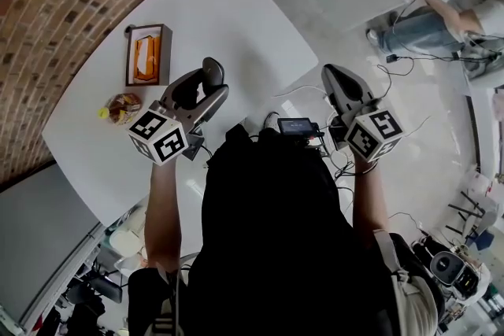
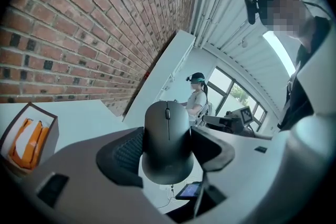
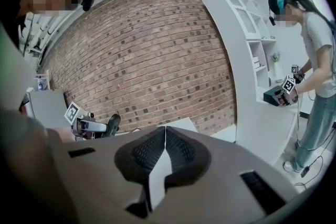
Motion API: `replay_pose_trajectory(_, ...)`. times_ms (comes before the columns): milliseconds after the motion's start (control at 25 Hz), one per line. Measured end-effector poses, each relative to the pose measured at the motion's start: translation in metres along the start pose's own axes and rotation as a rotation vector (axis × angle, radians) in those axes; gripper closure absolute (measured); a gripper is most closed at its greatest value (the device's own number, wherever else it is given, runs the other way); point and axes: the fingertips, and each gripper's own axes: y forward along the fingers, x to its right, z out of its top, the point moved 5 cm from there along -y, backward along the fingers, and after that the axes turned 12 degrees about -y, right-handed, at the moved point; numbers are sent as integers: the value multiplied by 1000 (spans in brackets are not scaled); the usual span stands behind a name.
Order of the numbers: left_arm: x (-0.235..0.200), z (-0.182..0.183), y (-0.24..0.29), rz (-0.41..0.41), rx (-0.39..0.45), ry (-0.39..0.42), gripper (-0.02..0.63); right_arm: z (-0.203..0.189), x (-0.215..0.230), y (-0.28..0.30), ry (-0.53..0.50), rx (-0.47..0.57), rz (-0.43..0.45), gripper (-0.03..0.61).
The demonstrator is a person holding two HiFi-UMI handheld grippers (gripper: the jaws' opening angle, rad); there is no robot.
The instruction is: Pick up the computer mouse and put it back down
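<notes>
I view a red brick wall [image 3: 147, 50] running past the far edge of a white table [image 1: 228, 20]. White shelving [image 3: 247, 34] abuts the wall. The floor [image 1: 441, 102] is pale and glossy, and the windows [image 2: 231, 89] admit daylight.

I hold both bare forearms forward from my torso, the left forearm [image 1: 161, 208] and the right forearm [image 1: 368, 204] roughly parallel and well apart. My left grey two-jaw gripper [image 1: 209, 86] points forward and slightly downward. Its jaws stand wide, with the ribbed black pads [image 2: 123, 152] pressed on both sides of a dark grey oval computer mouse [image 2: 167, 141]. My right grey two-jaw gripper [image 1: 337, 83] points likewise. Its jaws are pressed together, with nothing between them.
</notes>
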Motion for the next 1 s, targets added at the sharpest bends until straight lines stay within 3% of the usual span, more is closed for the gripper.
replay_pose_trajectory(1000,-91,-37,20,107,-270,85,319,-12,-37,4,39,-20,-153,561)
